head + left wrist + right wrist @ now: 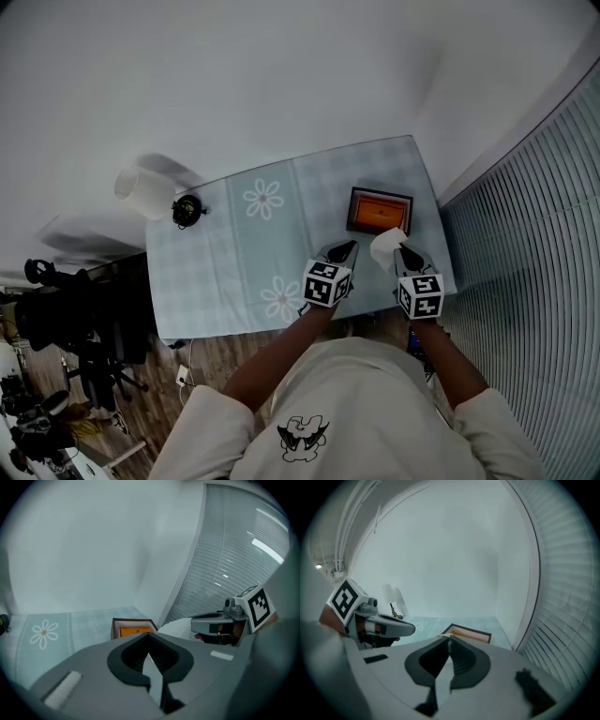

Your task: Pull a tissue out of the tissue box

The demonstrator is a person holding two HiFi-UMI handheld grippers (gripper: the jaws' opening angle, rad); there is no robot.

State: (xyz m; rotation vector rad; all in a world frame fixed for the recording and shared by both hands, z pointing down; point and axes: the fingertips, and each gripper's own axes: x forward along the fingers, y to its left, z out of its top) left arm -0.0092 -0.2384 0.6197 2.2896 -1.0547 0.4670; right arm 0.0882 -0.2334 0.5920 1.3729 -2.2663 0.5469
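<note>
Progress looks good: right gripper [403,253] is clamped on the crumpled white paper tissue [384,246], just beside the dark-framed orange tissue box [379,210]. Left gripper [342,251] is pinched together, empty. Probably just pulling clear left.

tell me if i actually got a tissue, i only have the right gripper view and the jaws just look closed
Observer: Yes. In the head view a bunched white tissue sticks out from the tip of the right gripper.
Operator: is it out of the box
Observer: Mostly. In the head view the bunch sits on the near side of the tissue box, off its orange top. I can't tell whether a tail trails back into it.
Operator: left one holding anything
Observer: No. The left gripper view shows the left gripper with its jaws together and nothing between them.
</note>
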